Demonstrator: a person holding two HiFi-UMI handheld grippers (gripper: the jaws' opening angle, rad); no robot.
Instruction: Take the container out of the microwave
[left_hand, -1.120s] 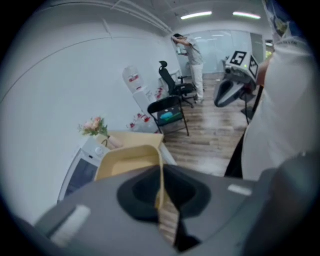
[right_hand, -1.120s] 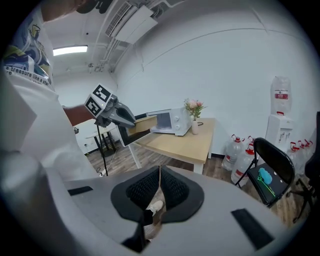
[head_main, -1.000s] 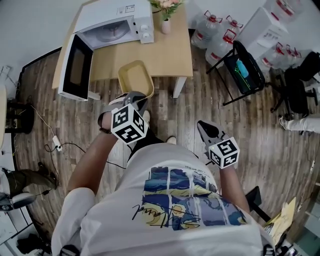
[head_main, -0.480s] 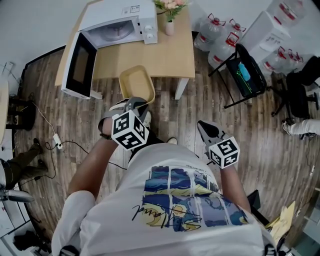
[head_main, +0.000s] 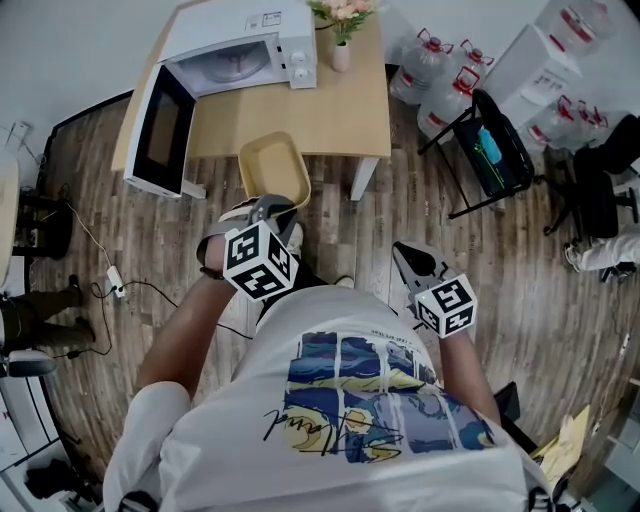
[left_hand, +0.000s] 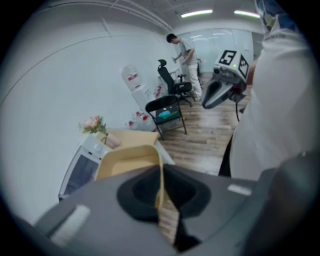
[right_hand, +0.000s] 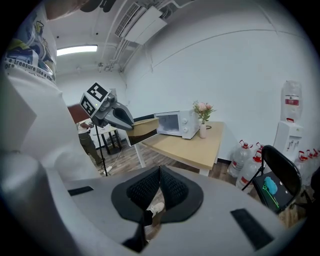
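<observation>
**Container clear of the microwave, carried on our L claw**

Our left gripper (head_main: 268, 208) was clamped on the near short rim of the yellow container (head_main: 272, 165). In the left gripper view the rim's thin wall stood edge-on between the pads, w/ no gap showing. The tub lay straight ahead of that claw, out from our body and open side up. In the right gripper view it looked about level.

Its long axis ran along the claw's own line, near end at the jaws and far end pointing at the table (head_main: 340, 110). From the head view that far end overlapped the table's front edge. The microwave (head_main: 240, 45) sat well apart at the back corner, door (head_main: 158, 130) swung open and cavity showing only its turntable.

Our right gripper (head_main: 408, 258) was pinched shut on nothing, low by our right side. It was farther from the tub than the L one.

We judged the take-out basically done. Any set-down would go fwd along that same axis onto the tabletop, L arm only.
</observation>
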